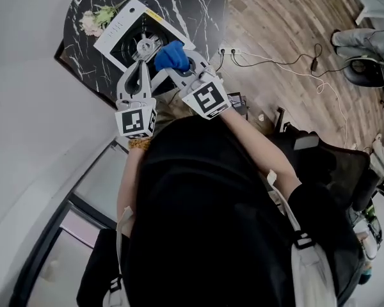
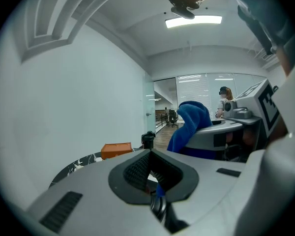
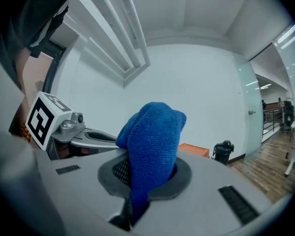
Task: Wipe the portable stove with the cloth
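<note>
R gripper (image 3: 147, 181) jaws clamped on a bunched blue microfibre cloth (image 3: 152, 136) that stands up past the tips. L gripper (image 2: 152, 173) jaws closed, nothing held as far as I can see. Both hang just above the portable stove (image 1: 123, 29) on the round black marble table (image 1: 198, 8). Risk: w/ the cloth wadded, hard jaw tips may meet the burner first, or drag could tug the cloth loose or shove the light stove toward the table edge. Stove: white body, black top, metal burner at centre, set askew; too small to judge grime.
</note>
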Available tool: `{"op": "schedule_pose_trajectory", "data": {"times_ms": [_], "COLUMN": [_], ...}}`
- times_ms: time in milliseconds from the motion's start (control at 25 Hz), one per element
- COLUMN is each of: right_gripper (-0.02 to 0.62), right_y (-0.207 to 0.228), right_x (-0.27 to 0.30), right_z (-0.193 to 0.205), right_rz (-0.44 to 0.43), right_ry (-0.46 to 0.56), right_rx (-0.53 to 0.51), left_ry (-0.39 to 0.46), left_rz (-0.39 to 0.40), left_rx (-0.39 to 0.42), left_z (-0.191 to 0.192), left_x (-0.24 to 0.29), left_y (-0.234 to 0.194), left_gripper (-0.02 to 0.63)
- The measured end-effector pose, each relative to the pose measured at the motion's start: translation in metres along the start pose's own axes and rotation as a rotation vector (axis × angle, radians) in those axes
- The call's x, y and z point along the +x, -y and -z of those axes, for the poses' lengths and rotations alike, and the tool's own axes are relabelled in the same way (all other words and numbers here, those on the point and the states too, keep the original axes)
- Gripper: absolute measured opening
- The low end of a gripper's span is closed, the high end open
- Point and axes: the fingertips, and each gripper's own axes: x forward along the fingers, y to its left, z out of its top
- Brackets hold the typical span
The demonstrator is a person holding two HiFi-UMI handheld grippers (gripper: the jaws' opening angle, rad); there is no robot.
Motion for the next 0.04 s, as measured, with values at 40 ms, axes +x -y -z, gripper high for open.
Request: {"op": "schedule_pose_trajectory", "data": {"times_ms": [40], "right_gripper": [0.018], "right_y": [-0.0028], "right_x": [-0.0028], "right_z": [0.0], "right_rz": [-0.011], "right_ry": [-0.002], "right_rx": [-0.006], "left_ry": [-0.002], "left_rz": [-0.001], "left_rx": [-0.006], "left_z": [0.0016], "left_x": [-0.0002], "left_y": [0.0038], "left_gripper": [0.006]}}
